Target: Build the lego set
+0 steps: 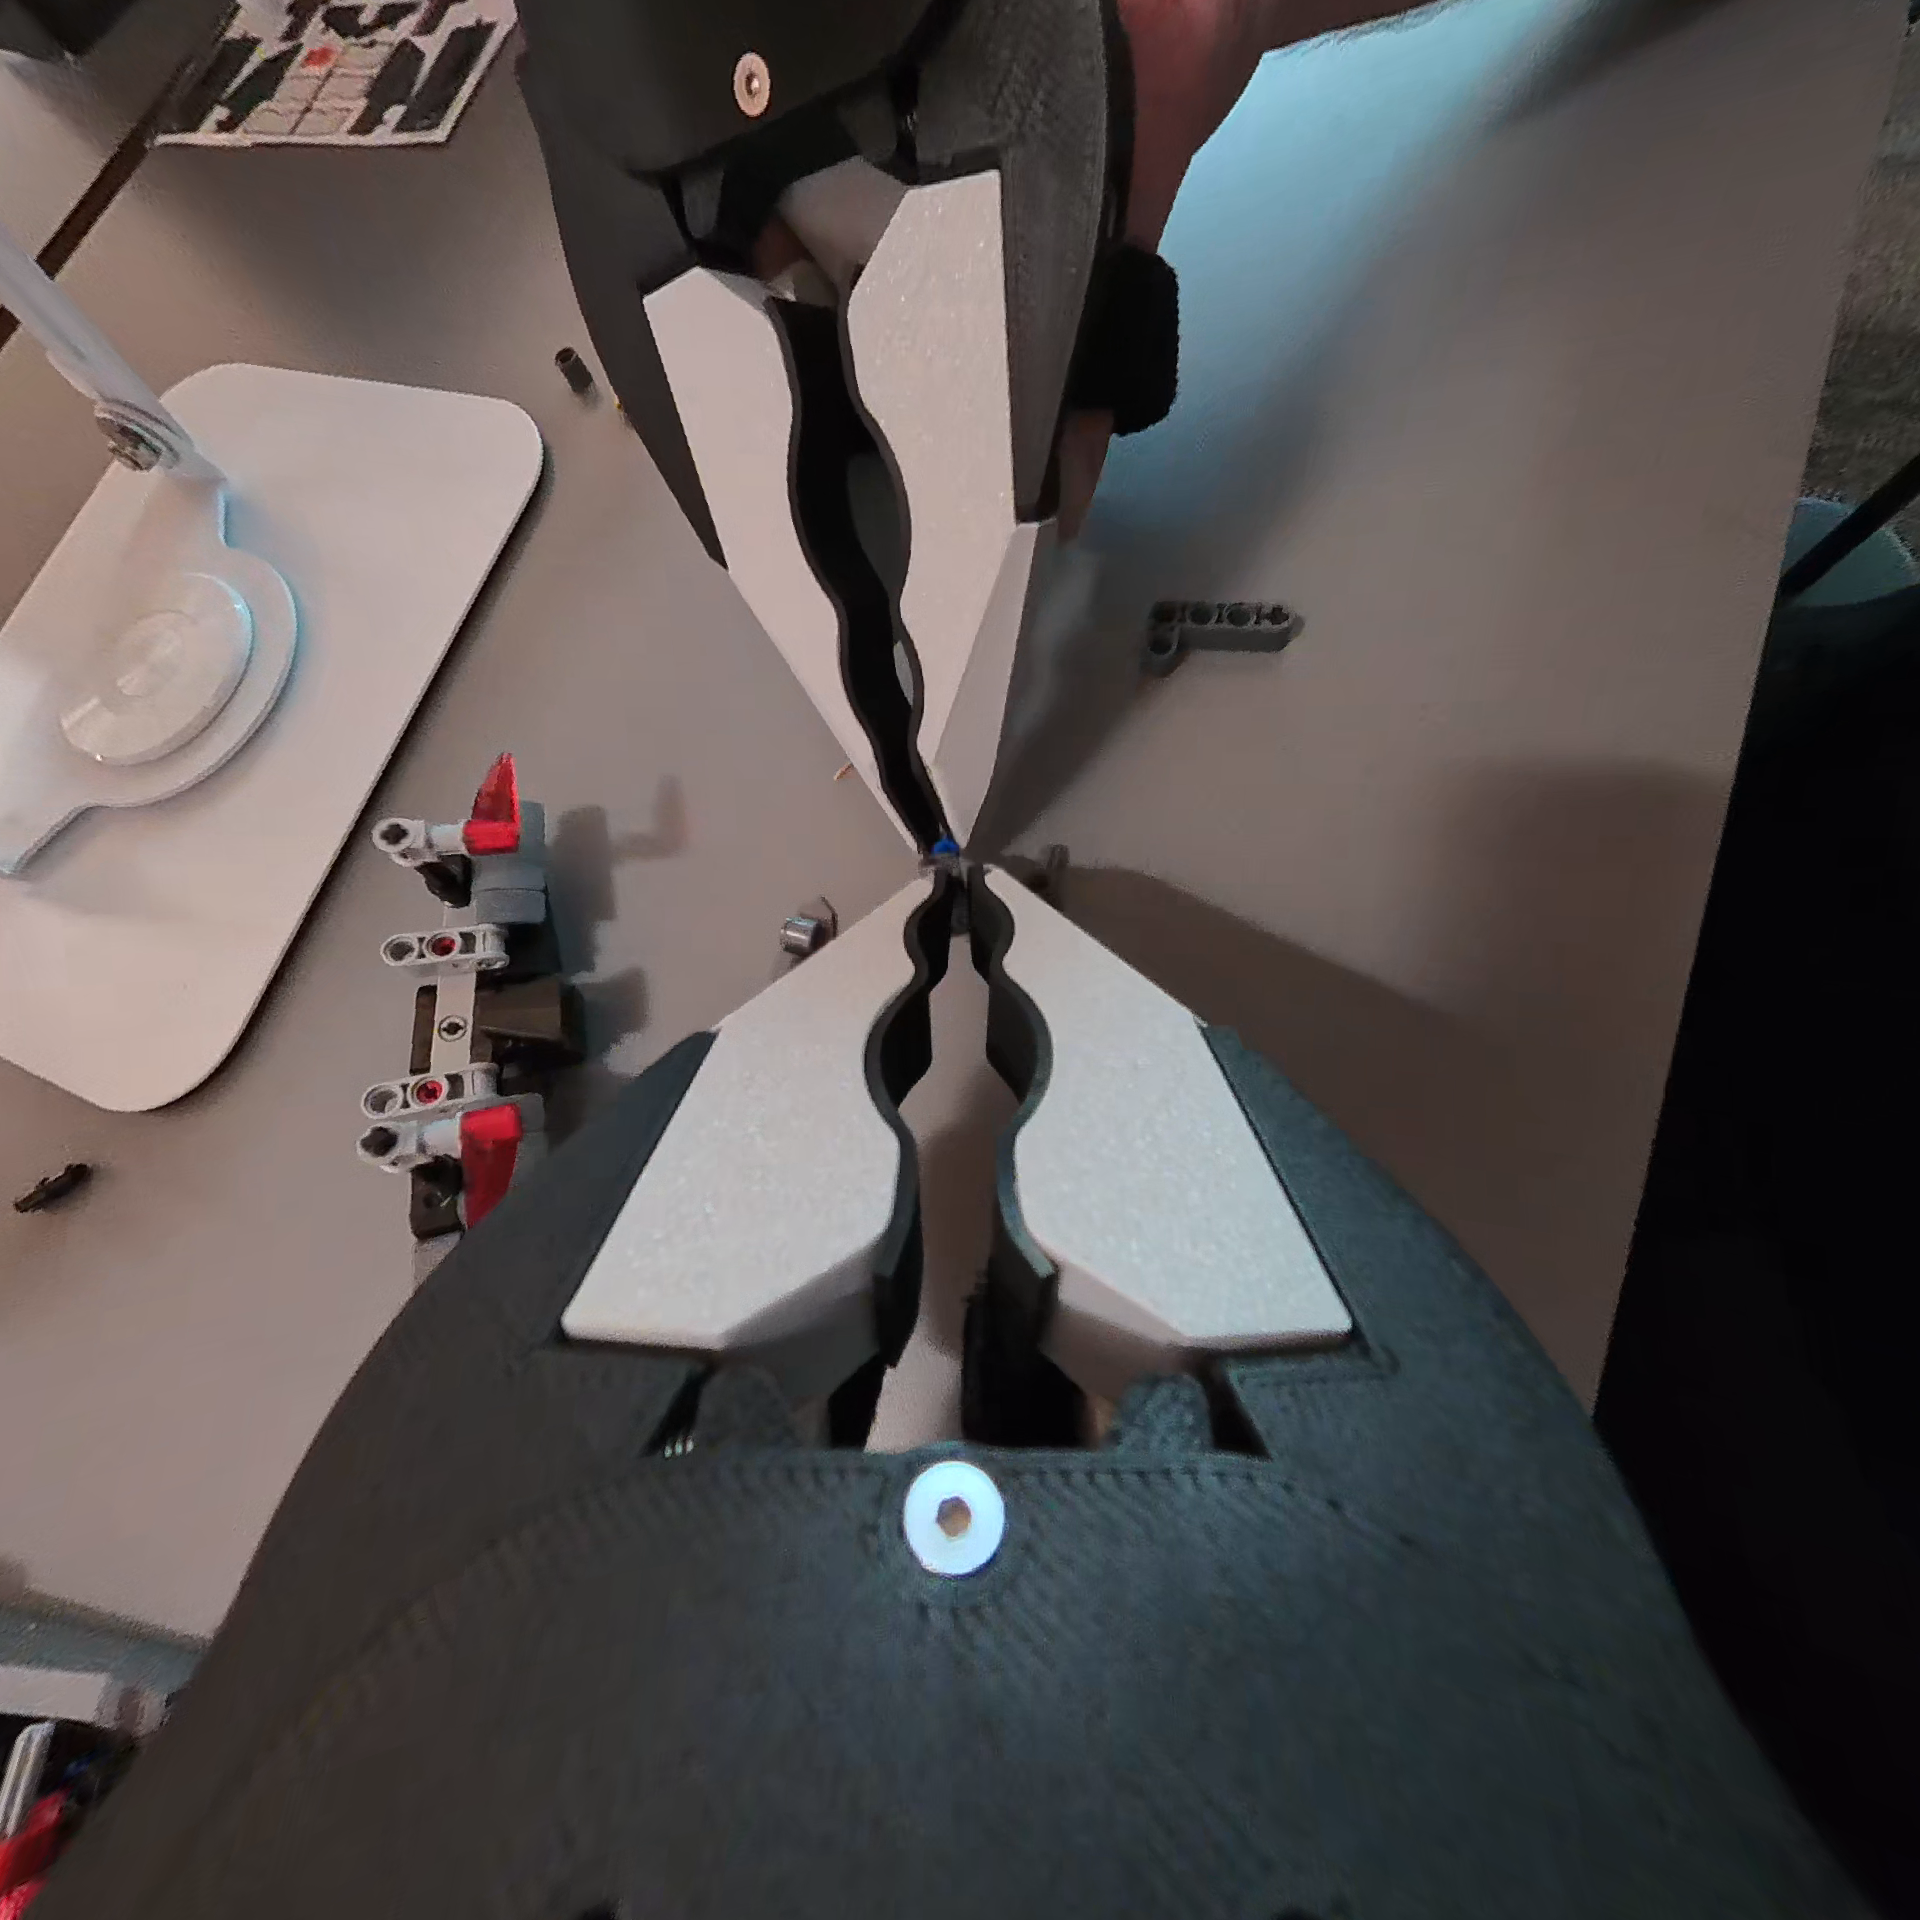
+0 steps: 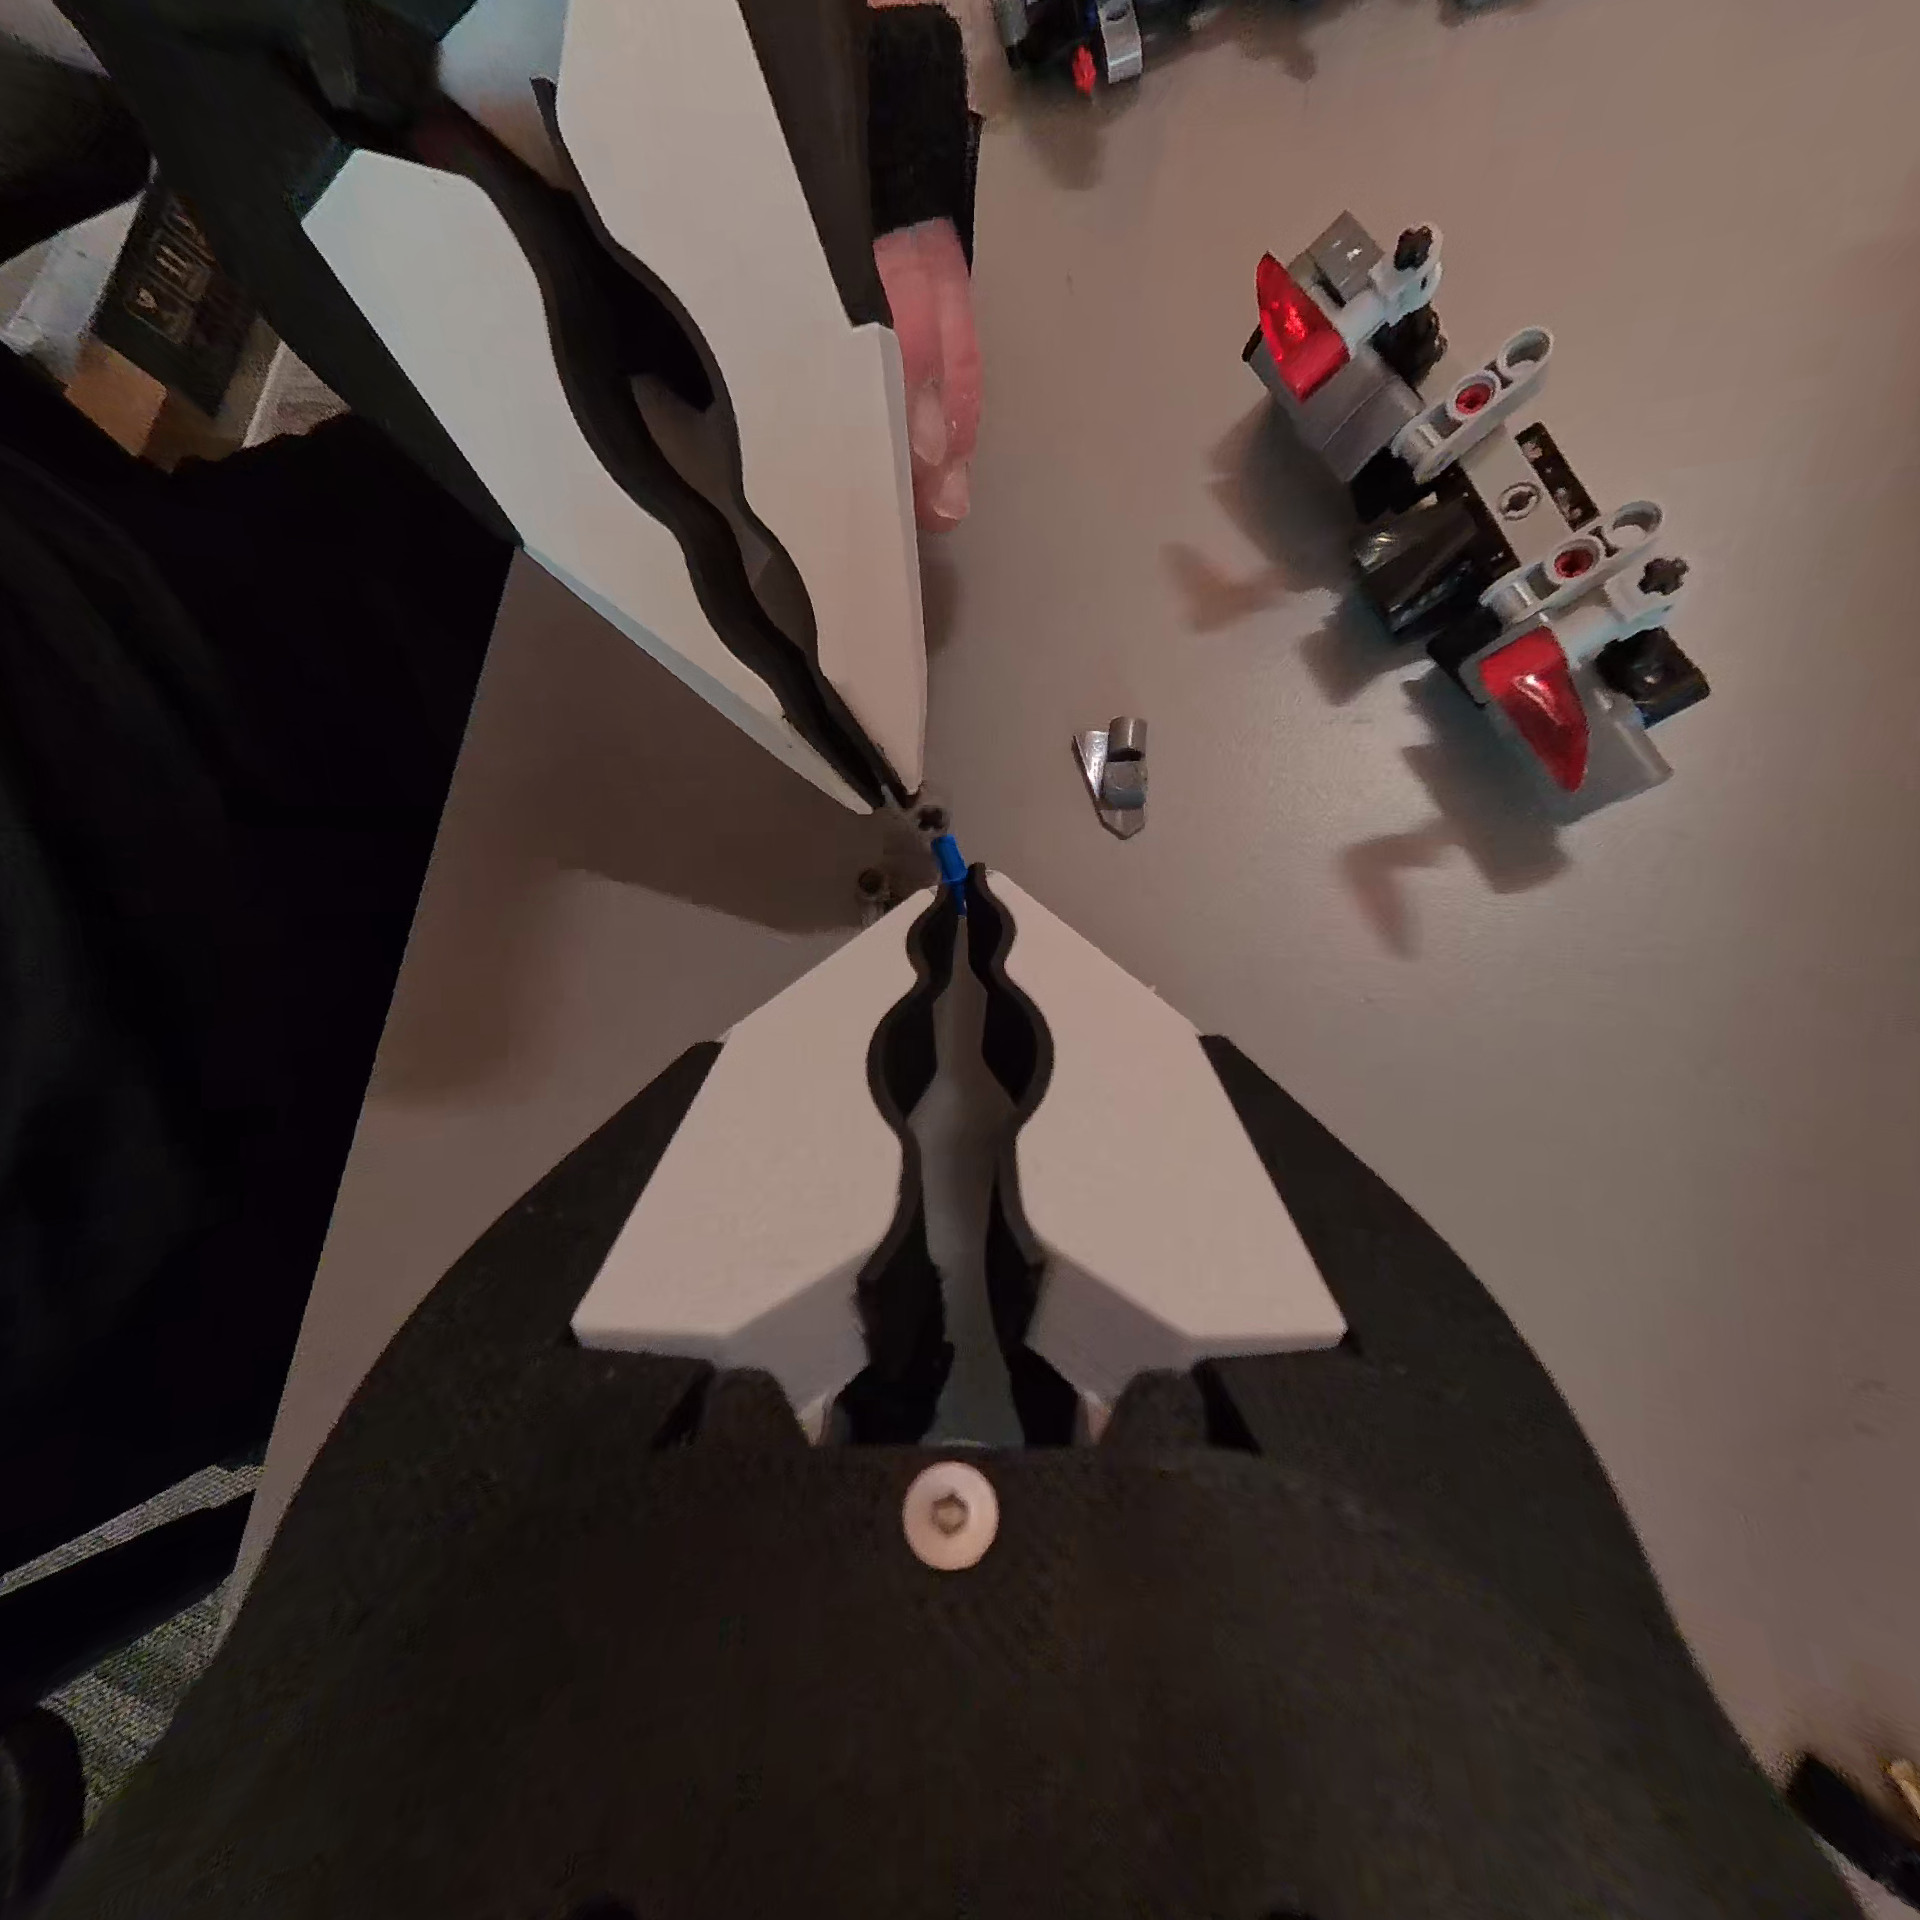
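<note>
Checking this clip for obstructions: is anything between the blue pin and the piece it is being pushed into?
Nothing visible. The blue pin in the right gripper meets the small dark piece in the left gripper directly.

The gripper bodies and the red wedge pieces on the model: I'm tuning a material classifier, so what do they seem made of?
The right gripper body looks like matte black 3D-printed plastic, going by its fine layered ridges. The red wedge pieces look like glossy translucent plastic: light glows through them.

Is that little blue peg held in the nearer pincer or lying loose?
Held. The right gripper is shut on the blue pin, which sticks out beyond its fingertips, above the table.
</note>
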Action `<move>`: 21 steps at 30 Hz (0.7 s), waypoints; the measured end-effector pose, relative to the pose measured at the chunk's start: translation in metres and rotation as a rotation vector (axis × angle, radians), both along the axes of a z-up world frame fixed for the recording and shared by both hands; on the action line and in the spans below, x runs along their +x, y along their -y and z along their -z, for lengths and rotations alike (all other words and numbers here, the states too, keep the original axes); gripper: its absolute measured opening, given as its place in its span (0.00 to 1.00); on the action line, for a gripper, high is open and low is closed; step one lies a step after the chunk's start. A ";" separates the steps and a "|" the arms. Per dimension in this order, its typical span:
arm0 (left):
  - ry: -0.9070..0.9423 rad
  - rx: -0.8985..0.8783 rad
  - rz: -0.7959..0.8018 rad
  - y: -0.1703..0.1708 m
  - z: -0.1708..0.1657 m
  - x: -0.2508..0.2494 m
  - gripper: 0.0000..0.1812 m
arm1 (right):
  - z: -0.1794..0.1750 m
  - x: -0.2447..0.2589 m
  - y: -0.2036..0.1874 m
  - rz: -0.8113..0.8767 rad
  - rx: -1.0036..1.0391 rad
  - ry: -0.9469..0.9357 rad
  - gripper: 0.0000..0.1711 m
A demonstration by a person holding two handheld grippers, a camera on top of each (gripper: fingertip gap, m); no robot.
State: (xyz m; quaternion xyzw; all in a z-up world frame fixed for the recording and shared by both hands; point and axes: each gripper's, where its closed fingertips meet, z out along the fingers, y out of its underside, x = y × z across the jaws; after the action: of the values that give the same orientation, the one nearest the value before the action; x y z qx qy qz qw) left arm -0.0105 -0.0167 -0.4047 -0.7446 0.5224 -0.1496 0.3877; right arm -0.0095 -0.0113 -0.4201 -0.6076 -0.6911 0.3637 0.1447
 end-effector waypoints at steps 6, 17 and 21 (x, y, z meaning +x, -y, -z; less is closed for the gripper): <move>-0.032 0.009 -0.019 -0.002 0.009 -0.004 0.00 | 0.007 0.000 -0.001 0.006 0.015 0.020 0.00; -0.114 0.055 0.045 0.014 0.012 -0.007 0.02 | 0.007 0.000 0.001 0.001 -0.001 0.010 0.00; -0.196 0.158 0.073 0.013 0.017 -0.005 0.05 | 0.007 0.002 0.001 0.002 0.001 0.006 0.00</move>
State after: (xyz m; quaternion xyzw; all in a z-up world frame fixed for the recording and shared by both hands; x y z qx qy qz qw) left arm -0.0154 -0.0298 -0.4213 -0.7034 0.5946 -0.0483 0.3865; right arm -0.0078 -0.0118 -0.4266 -0.6093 -0.6909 0.3616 0.1434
